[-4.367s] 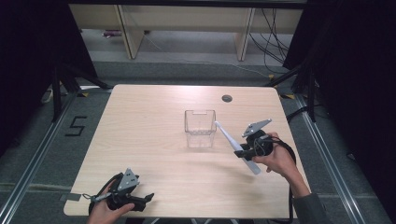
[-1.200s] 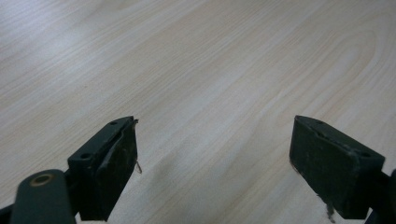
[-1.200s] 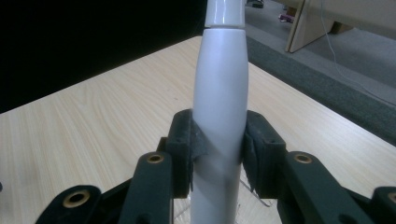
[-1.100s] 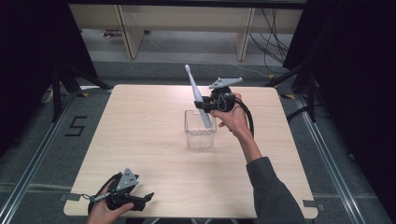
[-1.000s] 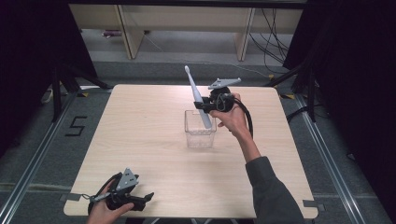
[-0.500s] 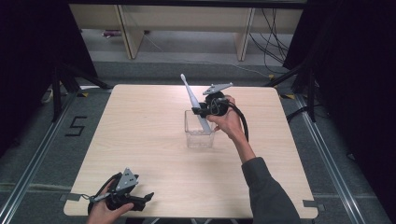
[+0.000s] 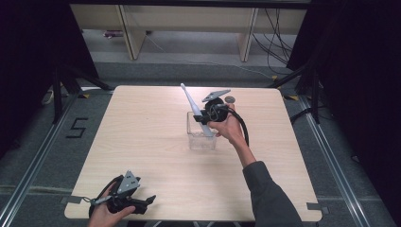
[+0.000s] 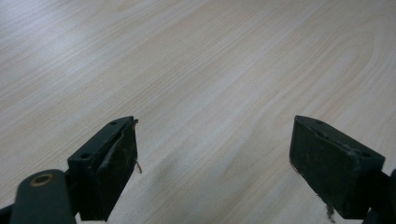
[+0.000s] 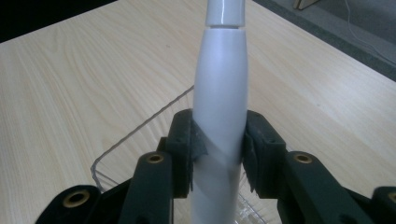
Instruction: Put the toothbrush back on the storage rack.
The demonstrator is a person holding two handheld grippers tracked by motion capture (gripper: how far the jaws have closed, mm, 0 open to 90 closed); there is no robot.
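My right claw (image 7: 206,115) was clamped on the white toothbrush (image 9: 219,100), tilted over the clear box (image 7: 202,137) mid-table (image 7: 142,142). My left claw (image 8: 212,163) gaped wide, well short of the box. I feared the butt would catch the rim and tip the light box.

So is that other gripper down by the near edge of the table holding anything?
No, the left gripper has its jaws standing wide apart over the bare wooden table, with nothing between them.
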